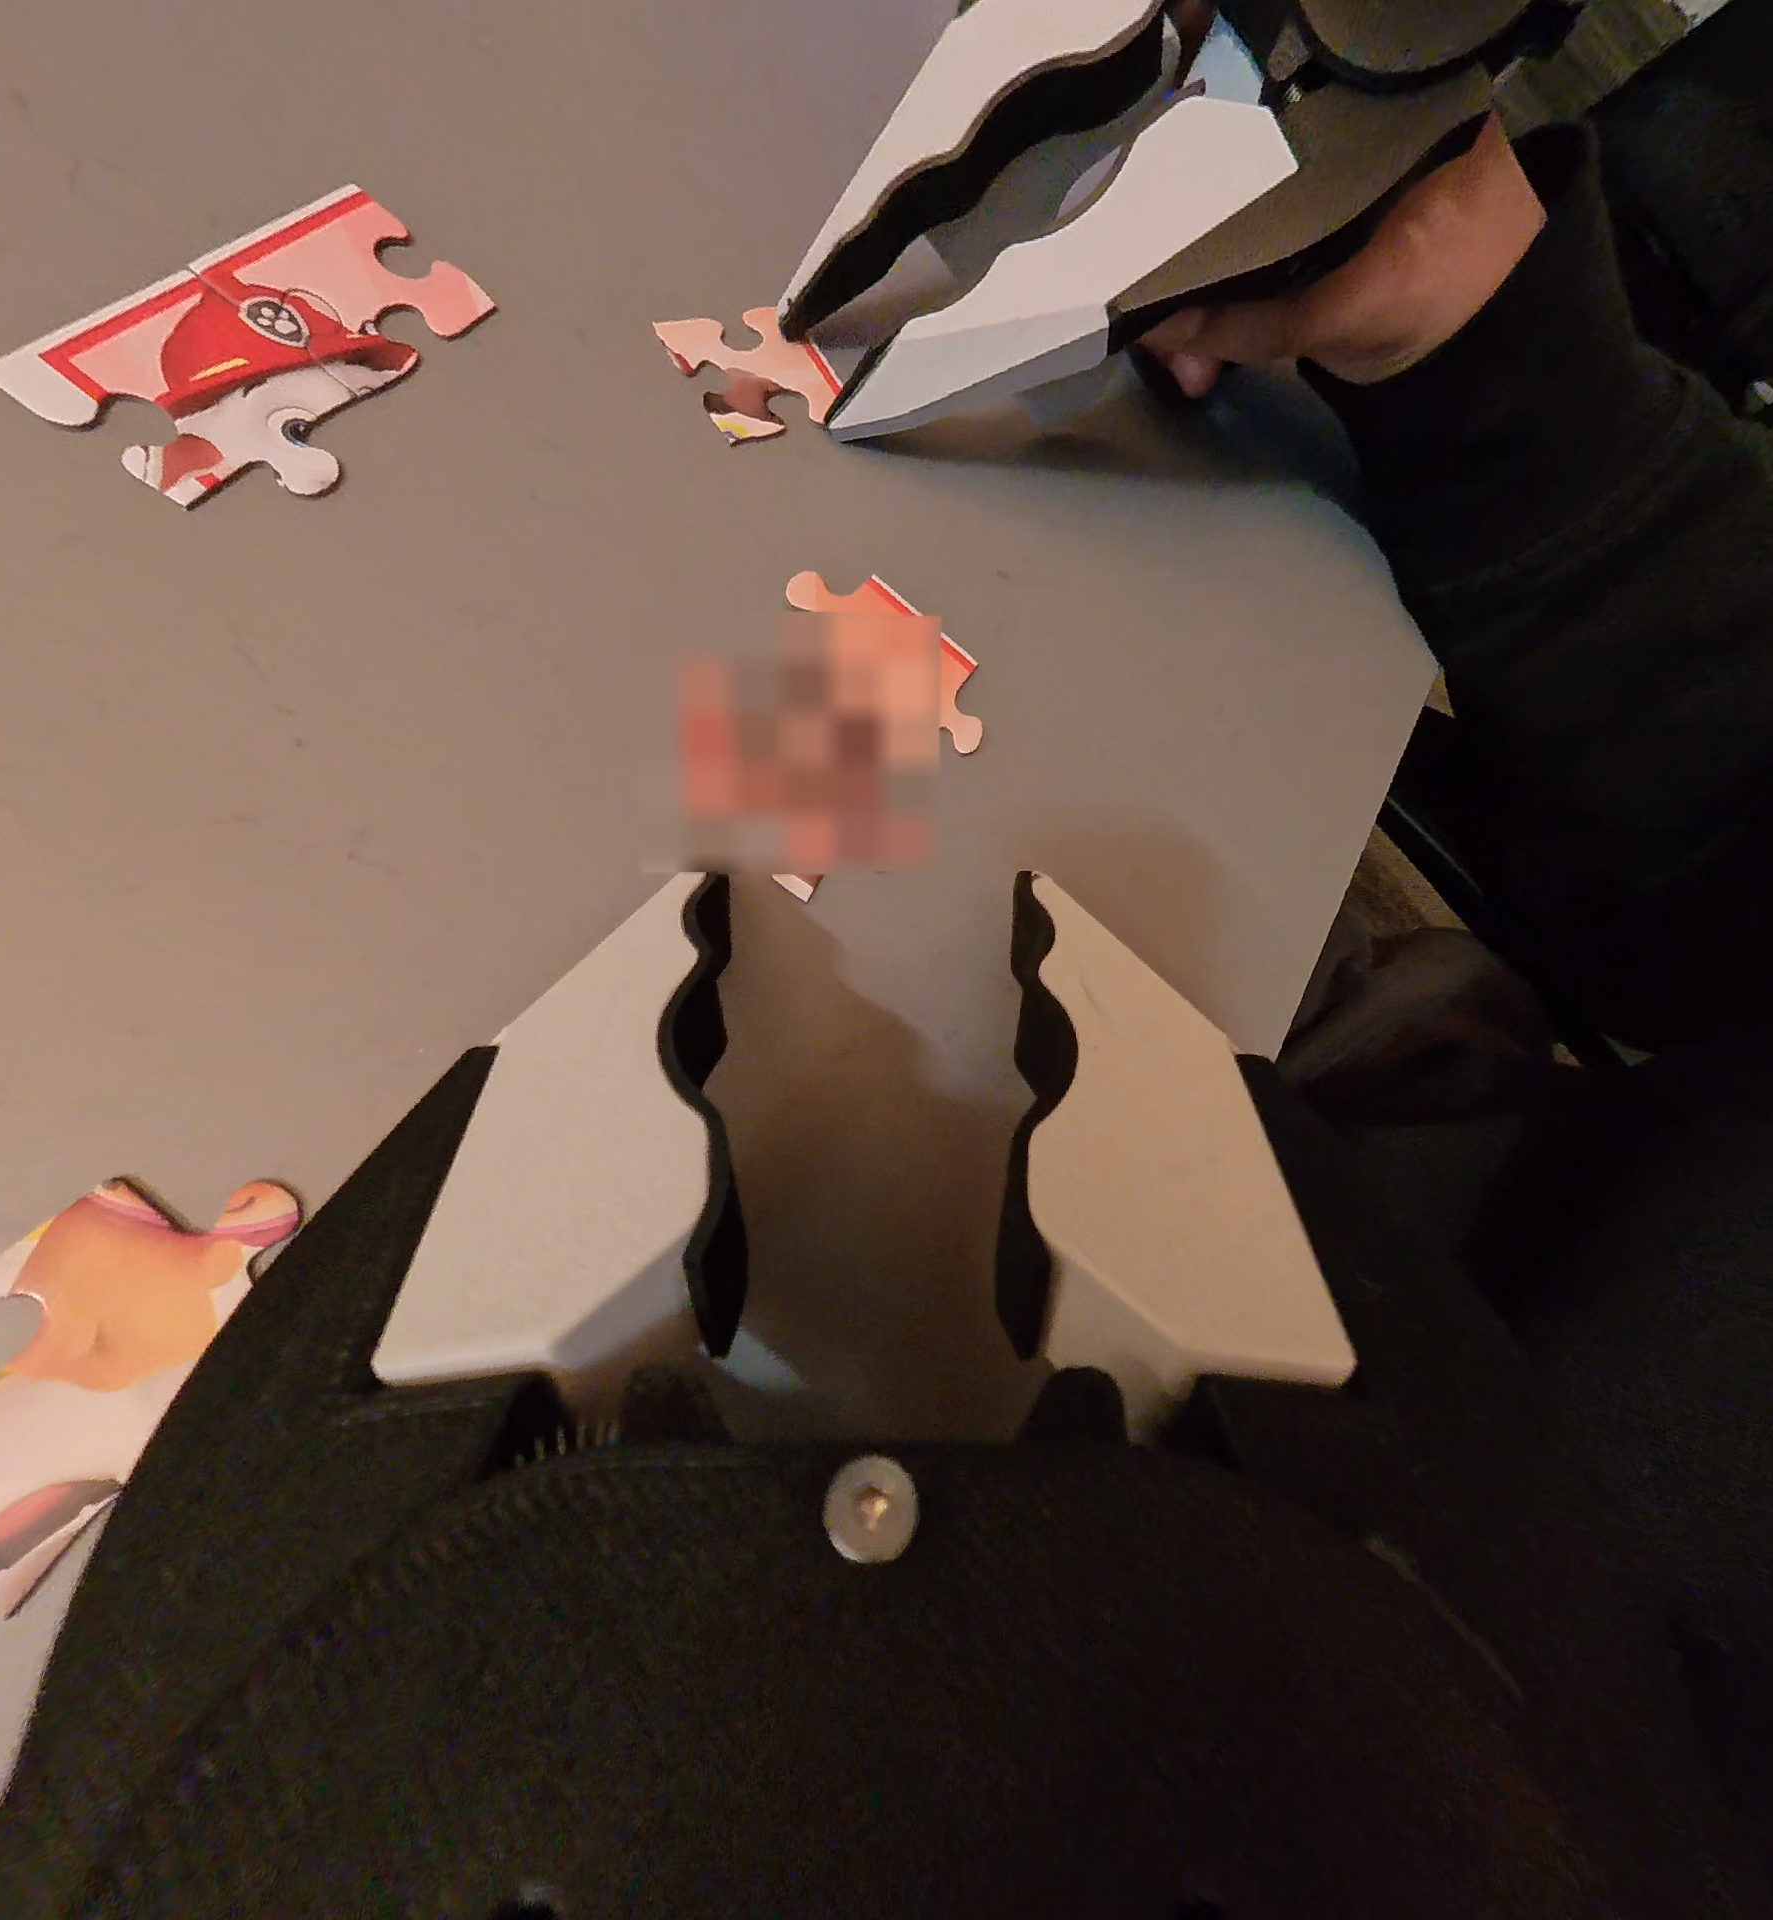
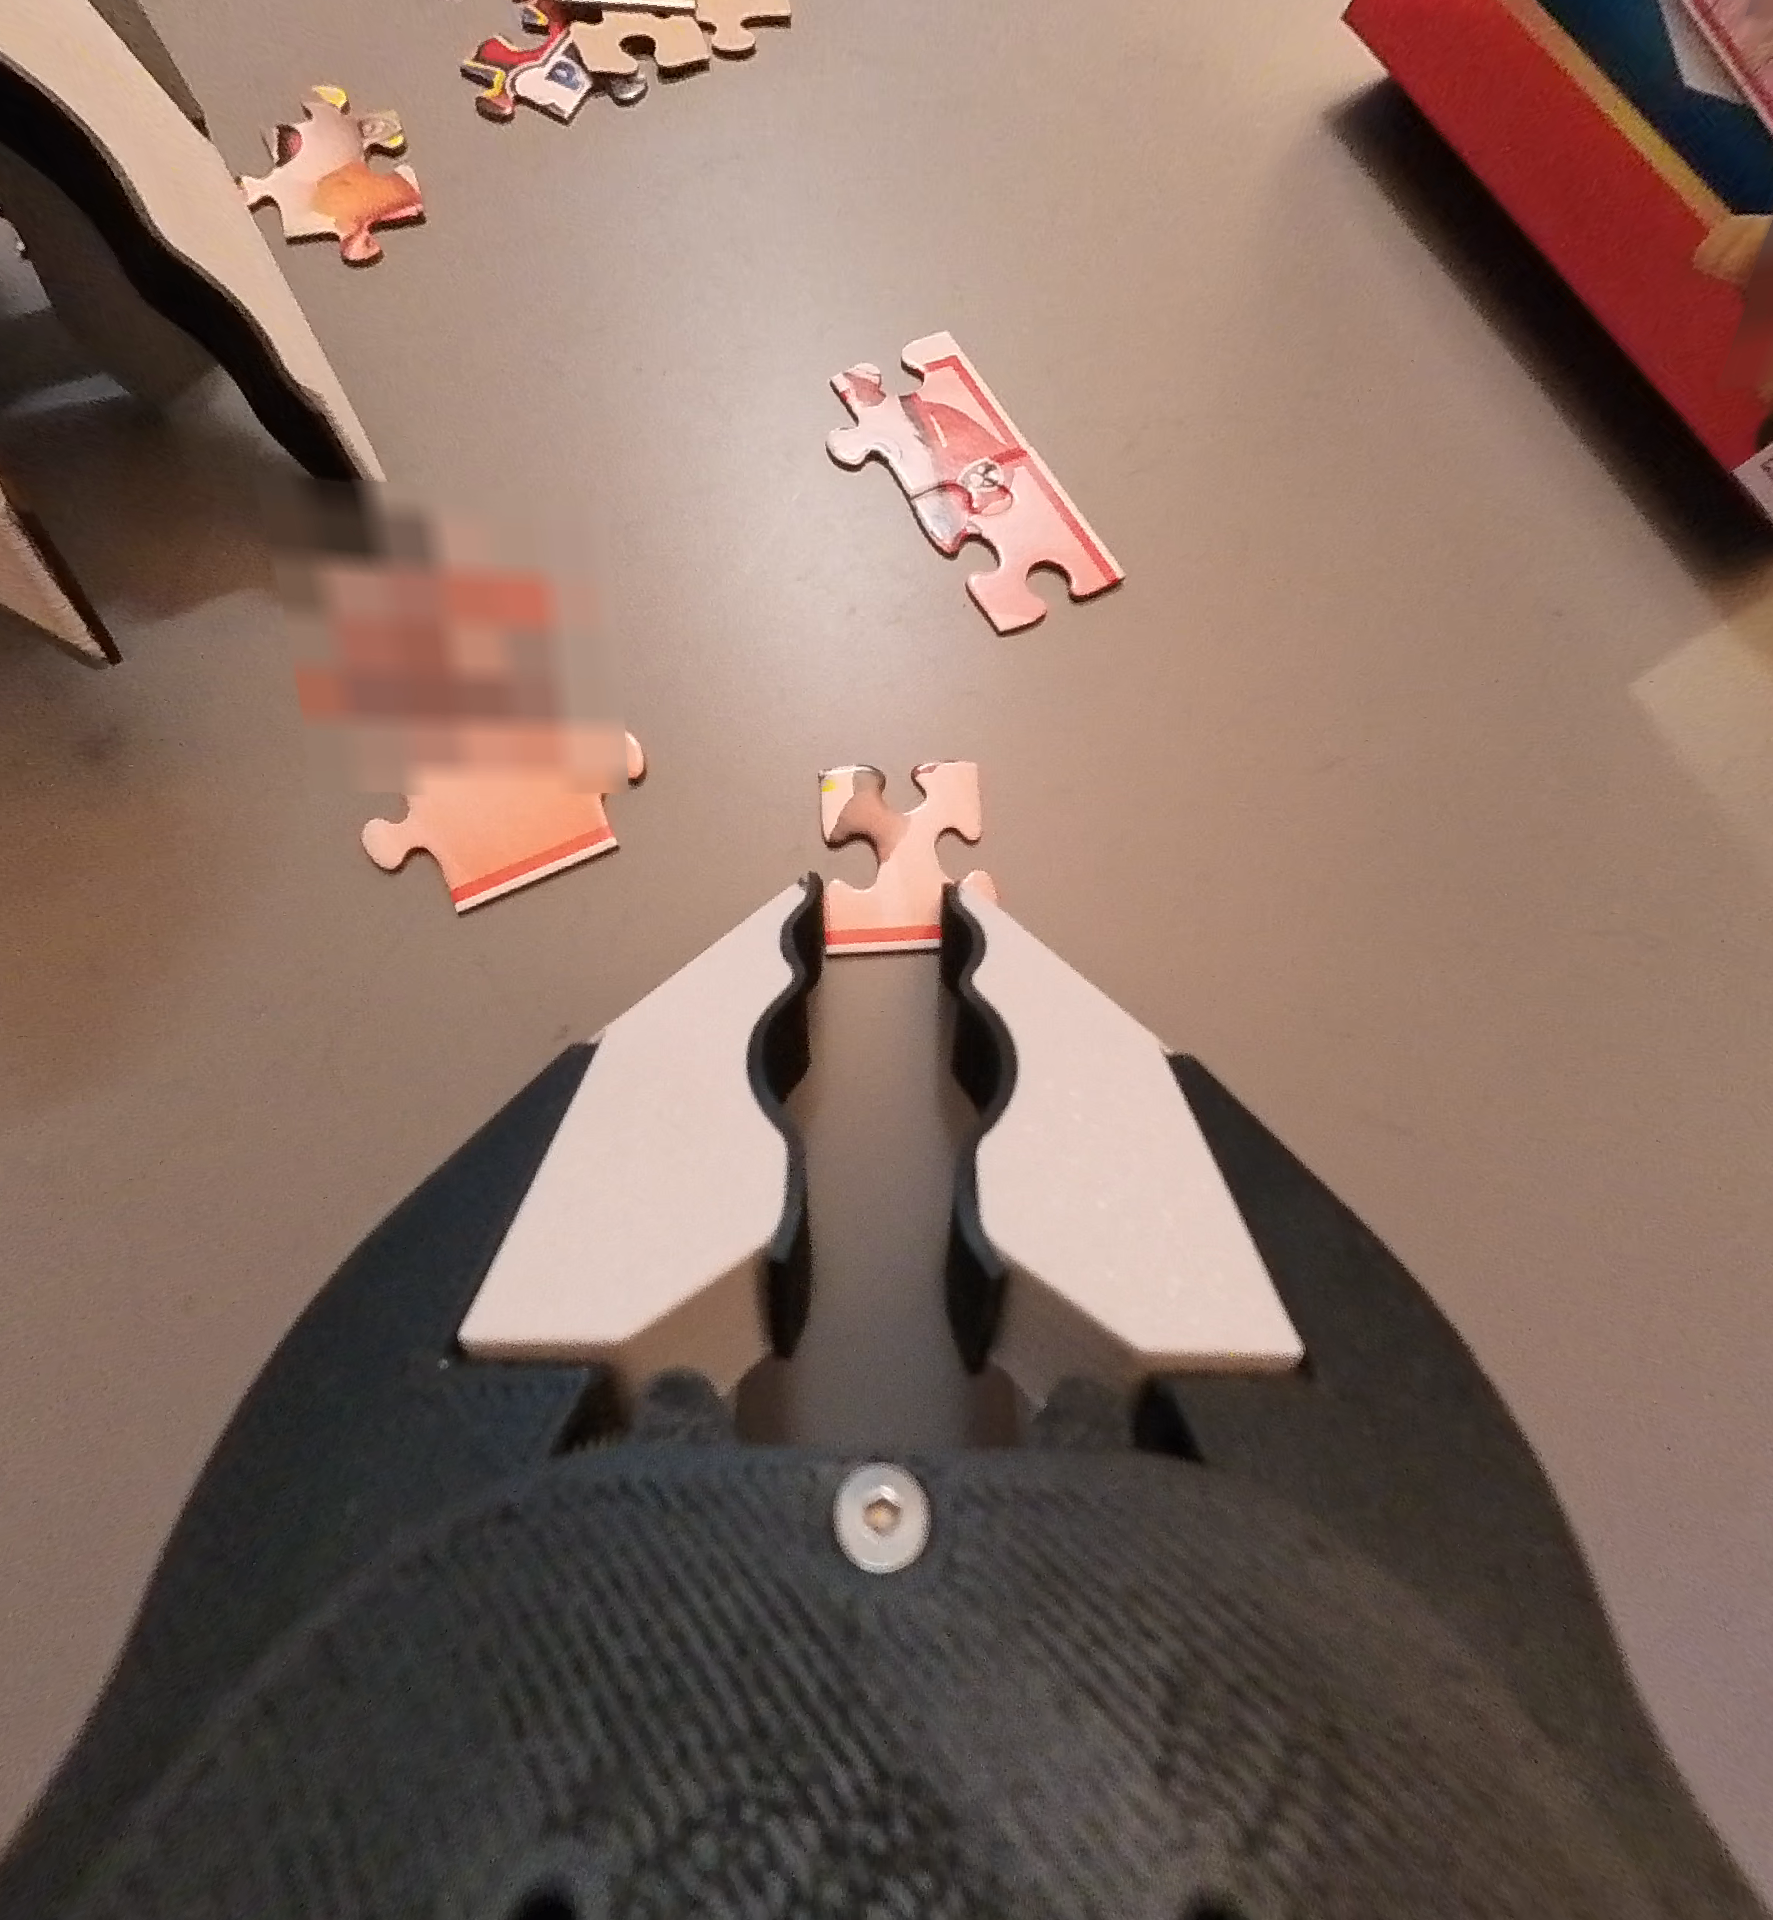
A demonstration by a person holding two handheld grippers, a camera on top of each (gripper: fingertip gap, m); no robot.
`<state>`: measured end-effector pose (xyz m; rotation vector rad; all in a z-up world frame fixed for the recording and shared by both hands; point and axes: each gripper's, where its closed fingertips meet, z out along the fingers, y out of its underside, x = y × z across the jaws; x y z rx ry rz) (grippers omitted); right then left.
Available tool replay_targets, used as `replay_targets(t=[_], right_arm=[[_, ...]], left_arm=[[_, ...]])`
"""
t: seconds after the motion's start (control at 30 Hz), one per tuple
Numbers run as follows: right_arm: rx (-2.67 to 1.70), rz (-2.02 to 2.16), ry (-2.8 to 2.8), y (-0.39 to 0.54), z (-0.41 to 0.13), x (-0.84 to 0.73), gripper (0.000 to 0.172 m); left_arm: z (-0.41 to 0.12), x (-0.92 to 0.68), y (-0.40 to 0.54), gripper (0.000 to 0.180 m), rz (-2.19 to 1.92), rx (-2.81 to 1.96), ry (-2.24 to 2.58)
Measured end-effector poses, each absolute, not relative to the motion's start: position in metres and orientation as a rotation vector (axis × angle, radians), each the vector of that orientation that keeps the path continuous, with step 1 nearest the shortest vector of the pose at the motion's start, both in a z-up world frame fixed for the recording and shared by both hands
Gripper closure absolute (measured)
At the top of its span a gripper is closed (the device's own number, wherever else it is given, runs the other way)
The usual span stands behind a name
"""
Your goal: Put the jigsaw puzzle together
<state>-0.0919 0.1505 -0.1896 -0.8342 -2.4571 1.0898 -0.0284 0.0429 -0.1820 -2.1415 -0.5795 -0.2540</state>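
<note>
My right gripper [image 2: 882, 899] rests low on the grey table [image 2: 1277, 935], shut on the side edges of a small pinkish puzzle piece [image 2: 897, 842] with a red stripe, which lies flat. The left wrist view shows the same: its two tips straddle that piece [image 1: 747, 369]. My left gripper [image 1: 871, 894] is open and empty. It hovers just short of an orange-pink puzzle piece [image 1: 955, 681] that lies on the table, partly under a mosaic patch. That piece also shows in the right wrist view [image 2: 508, 831], with the left gripper's fingers [image 2: 238, 312] behind it.
Two joined pieces with a red helmet picture [image 1: 227, 343] [image 2: 975, 478] lie farther out. Another piece [image 1: 103, 1351] lies by my left gripper's body. Loose pieces [image 2: 342, 177] and a red box [image 2: 1609, 208] lie at the far side. The table edge [image 1: 1381, 831] is on the right. The gap from one gripper's tips to the other's is roughly 12 centimeters.
</note>
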Motion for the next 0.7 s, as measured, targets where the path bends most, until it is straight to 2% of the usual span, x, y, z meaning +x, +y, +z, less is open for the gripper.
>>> replay_targets(t=[0.33, 0.53, 0.7], right_arm=[[-0.849, 1.114, -2.469, 0.1500, -0.1893, -0.0914, 0.150], [-0.882, 1.113, -2.456, 0.1523, -0.1893, -0.0943, 0.134], [-0.895, 1.120, -2.455, 0.1530, -0.1890, -0.0949, 0.131]], left_arm=[[-0.1816, -0.0279, 0.0432, 0.128, -0.275, -2.134, -0.582], [-0.1814, -0.0277, 0.0432, 0.128, -0.284, -2.131, -0.584], [-0.1818, -0.0272, 0.0435, 0.128, -0.280, -2.136, -0.578]])
